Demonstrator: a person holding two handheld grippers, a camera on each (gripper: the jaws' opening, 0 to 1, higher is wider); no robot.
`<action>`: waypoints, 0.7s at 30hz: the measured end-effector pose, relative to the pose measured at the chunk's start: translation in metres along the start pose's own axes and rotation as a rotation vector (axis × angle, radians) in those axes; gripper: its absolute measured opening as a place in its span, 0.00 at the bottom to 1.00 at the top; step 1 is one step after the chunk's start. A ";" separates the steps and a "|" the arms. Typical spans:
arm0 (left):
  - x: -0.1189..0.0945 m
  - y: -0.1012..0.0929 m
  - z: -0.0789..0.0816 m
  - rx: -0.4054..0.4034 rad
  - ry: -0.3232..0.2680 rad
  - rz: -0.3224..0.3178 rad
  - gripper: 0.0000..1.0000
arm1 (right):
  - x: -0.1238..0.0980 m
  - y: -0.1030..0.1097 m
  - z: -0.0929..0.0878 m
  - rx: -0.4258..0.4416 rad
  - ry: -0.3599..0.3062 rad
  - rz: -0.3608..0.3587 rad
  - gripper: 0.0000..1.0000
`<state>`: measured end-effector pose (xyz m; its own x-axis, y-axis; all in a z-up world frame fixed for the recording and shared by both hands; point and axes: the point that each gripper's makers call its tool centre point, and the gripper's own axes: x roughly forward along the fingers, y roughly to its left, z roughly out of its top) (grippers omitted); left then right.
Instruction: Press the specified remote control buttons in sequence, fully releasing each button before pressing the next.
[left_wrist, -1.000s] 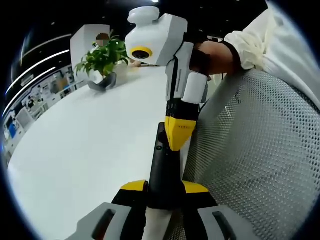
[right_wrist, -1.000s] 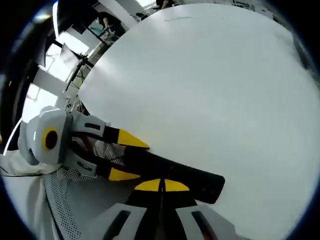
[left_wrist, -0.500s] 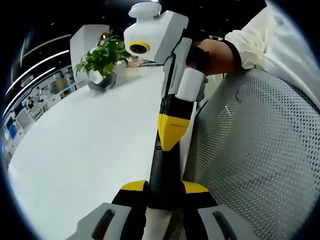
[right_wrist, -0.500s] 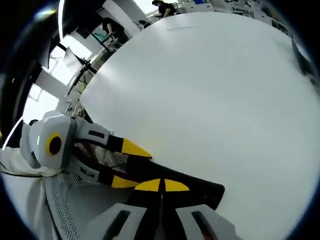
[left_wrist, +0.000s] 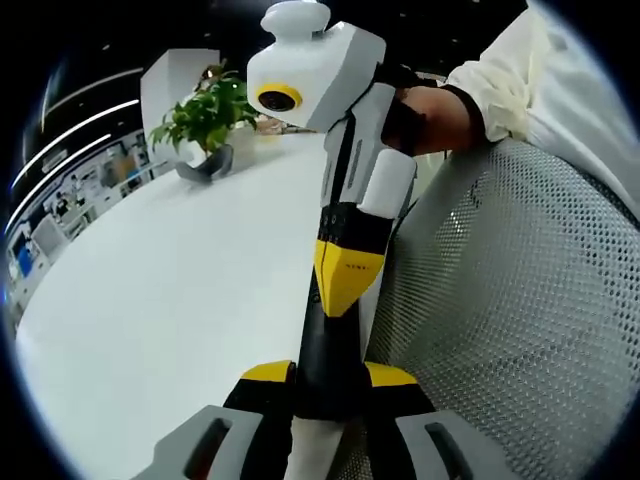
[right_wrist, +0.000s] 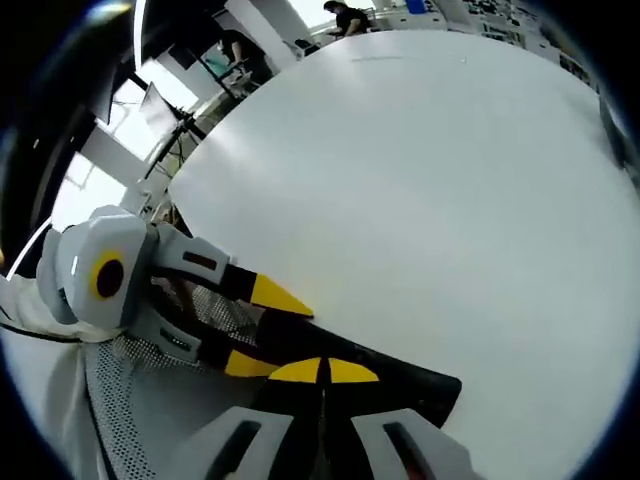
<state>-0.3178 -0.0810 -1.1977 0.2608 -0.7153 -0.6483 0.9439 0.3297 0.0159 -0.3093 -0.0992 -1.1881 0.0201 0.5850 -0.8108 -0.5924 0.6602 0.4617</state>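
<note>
The left claw (left_wrist: 328, 375) pinches the long black remote control (left_wrist: 325, 350) over the edge of the white round tabletop (left_wrist: 180, 290). The right claw (right_wrist: 322, 372), pressed together, points its tips down at the remote.

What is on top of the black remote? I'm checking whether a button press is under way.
The right gripper, shut, has its yellow tip over the remote, which the left gripper clamps. The tip hides any button beneath it, so contact cannot be told.

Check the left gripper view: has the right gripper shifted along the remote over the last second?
Yes. The right gripper has slid along the black remote, away from the potted plant, toward the left gripper holding it.
</note>
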 end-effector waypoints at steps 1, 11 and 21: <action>0.000 0.000 0.000 0.000 0.000 0.000 0.25 | 0.001 0.001 0.000 -0.004 0.001 -0.001 0.00; 0.000 0.000 0.000 -0.003 -0.003 -0.001 0.25 | 0.001 0.000 0.000 -0.010 -0.001 -0.003 0.00; 0.001 0.000 0.000 -0.002 -0.002 -0.001 0.25 | 0.002 0.001 0.001 0.041 -0.005 0.020 0.00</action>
<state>-0.3172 -0.0815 -1.1978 0.2605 -0.7168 -0.6468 0.9437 0.3306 0.0137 -0.3090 -0.0974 -1.1888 0.0124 0.6008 -0.7993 -0.5594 0.6667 0.4925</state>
